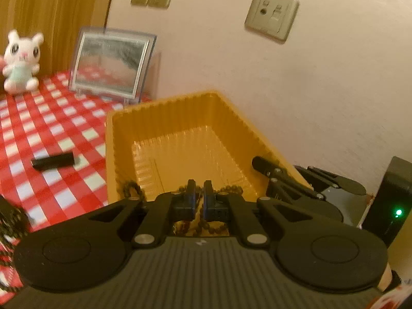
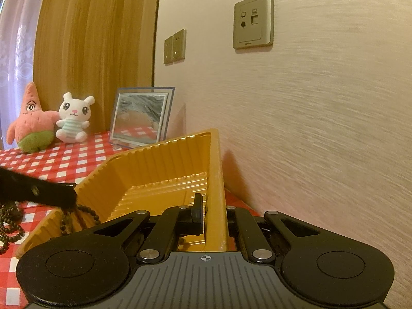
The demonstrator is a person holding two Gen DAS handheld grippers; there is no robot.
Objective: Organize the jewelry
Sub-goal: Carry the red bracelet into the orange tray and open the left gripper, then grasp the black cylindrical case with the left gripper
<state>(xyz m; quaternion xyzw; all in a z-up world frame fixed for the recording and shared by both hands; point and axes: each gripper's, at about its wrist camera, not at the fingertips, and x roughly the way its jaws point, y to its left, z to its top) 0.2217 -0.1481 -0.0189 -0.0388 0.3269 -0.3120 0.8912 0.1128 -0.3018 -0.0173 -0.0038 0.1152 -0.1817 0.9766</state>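
The yellow ribbed tray [image 1: 180,134] sat on the bench [image 1: 38,118], which was covered in a red-and-white checked cloth, with its far side close to the pale wall [image 1: 283,77]. The left gripper [image 1: 199,193] hung over the tray's near edge with its fingers nearly pressed together, pinching a string of dark beads [image 1: 229,188]. That bead string trailed across the tray's near corner, draped over the near left rim, and ran under the gripper body. In the right wrist view more dark beads [image 2: 10,221] lay on the cloth just outside the tray's left wall, and a strand hung from the left gripper's tips [image 2: 69,198] into the tray.

The right gripper [image 2: 213,216] clamped the tray's right-hand wall [image 2: 215,180], one finger inside the tray and the other outside it, the wall pinched between them.

Left of the tray, a small black bar [image 1: 52,161] lay on the cloth. Beyond the tray a framed mirror [image 1: 110,64] stood against the wall, and left of that sat a white plush rabbit [image 2: 73,118] beside a pink star-shaped plush [image 2: 31,121]. To the right of the tray stood a black device with a green light [image 1: 398,212].
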